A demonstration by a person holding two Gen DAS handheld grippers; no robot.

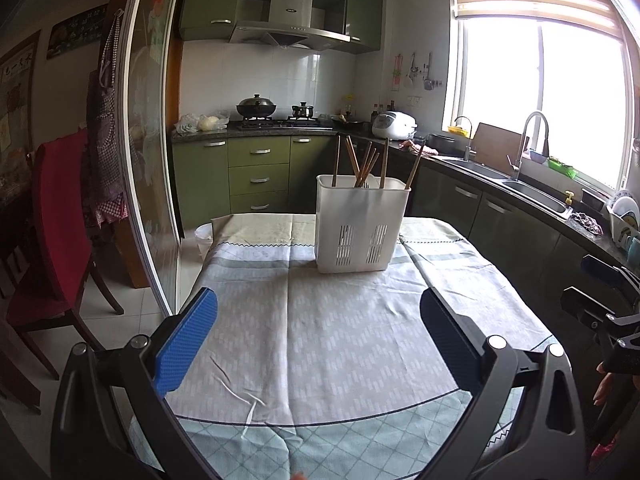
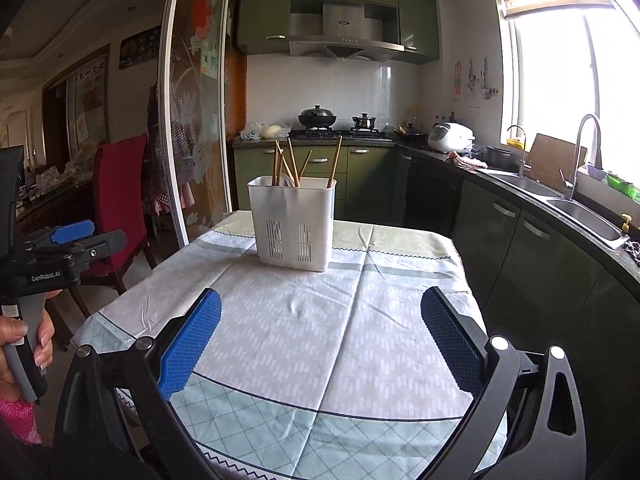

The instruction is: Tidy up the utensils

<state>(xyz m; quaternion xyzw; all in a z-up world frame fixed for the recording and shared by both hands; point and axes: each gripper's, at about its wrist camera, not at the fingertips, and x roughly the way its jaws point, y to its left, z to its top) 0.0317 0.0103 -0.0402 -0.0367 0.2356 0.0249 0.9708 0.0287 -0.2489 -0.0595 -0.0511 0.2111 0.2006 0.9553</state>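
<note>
A white plastic utensil holder (image 1: 362, 224) stands upright on the far part of the clothed table (image 1: 320, 340). Several wooden chopsticks (image 1: 366, 162) lean inside it. It also shows in the right wrist view (image 2: 292, 224) with the chopsticks (image 2: 294, 164). My left gripper (image 1: 318, 338) is open and empty, held above the near part of the table, well short of the holder. My right gripper (image 2: 320, 338) is open and empty too, above the near table. The left gripper shows at the left edge of the right wrist view (image 2: 76, 240).
A red-covered chair (image 1: 56, 224) stands left of the table beside a sliding glass door (image 1: 152, 160). A green kitchen counter with a sink (image 1: 520, 188) runs along the right. A stove with pots (image 1: 276, 118) is at the back.
</note>
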